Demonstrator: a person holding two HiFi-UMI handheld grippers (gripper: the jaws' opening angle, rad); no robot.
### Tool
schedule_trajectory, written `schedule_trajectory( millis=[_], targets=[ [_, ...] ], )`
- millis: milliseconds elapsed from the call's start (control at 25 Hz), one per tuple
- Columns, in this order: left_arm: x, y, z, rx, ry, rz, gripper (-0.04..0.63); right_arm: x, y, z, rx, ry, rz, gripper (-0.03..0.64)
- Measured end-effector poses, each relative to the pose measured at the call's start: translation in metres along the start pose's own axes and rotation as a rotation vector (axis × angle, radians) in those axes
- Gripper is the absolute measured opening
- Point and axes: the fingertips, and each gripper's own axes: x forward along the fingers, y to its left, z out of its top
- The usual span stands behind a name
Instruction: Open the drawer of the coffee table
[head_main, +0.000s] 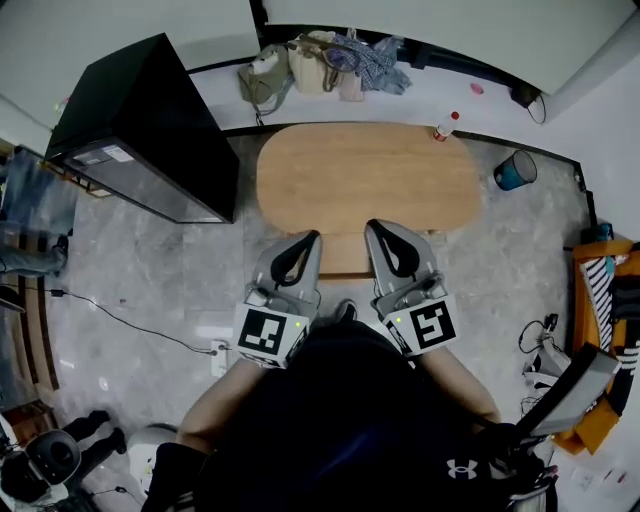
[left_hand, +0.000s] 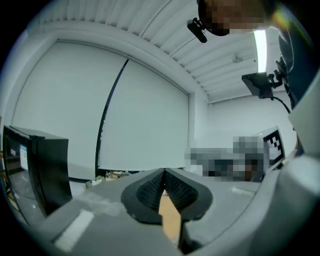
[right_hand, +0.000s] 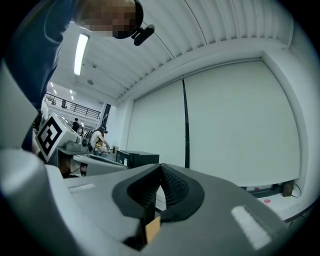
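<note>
The coffee table (head_main: 370, 175) has an oval light-wood top and stands on the grey floor below me. At the middle of its near edge a wooden drawer (head_main: 345, 255) sticks out toward me. Both grippers hang high above the floor, close to the head camera and apart from the table. The left gripper (head_main: 313, 236) is shut with nothing in it, and so is the right gripper (head_main: 372, 225). In the left gripper view the left gripper (left_hand: 164, 172) points level at a white wall. The right gripper (right_hand: 160, 167) likewise faces white wall panels, its pads together.
A black cabinet (head_main: 140, 130) stands left of the table. Bags (head_main: 320, 60) lie by the far wall, and a red-capped bottle (head_main: 445, 127) stands at the table's far right edge. A blue bin (head_main: 515, 170) stands to the right. A power strip (head_main: 218, 355) with a cable lies at the near left.
</note>
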Motion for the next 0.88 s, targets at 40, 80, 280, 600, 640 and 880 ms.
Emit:
schedule_trajectory(
  millis=[40,80,280,600,640,880],
  targets=[
    [0.002,-0.001,0.006,0.013,-0.012,-0.005,0.002,-0.001,0.0,0.004,-0.004,-0.005,-0.002,-0.001],
    [0.003,-0.002,0.012,0.023,-0.024,-0.011,0.002,-0.002,0.001,0.006,-0.009,-0.006,-0.002,-0.001],
    [0.006,-0.007,0.02,0.039,-0.037,-0.036,0.002,-0.003,0.004,0.007,-0.016,0.017,-0.008,0.0],
    [0.009,0.003,0.014,0.011,-0.02,-0.023,0.002,0.002,0.004,0.0,-0.003,0.045,-0.012,0.0],
    [0.009,0.005,0.012,0.007,-0.019,-0.018,0.002,0.002,0.004,-0.002,-0.003,0.046,-0.013,0.0],
    [0.01,0.013,0.008,-0.003,-0.021,-0.001,0.002,0.004,0.003,-0.009,0.011,0.057,-0.02,0.0]
  ],
)
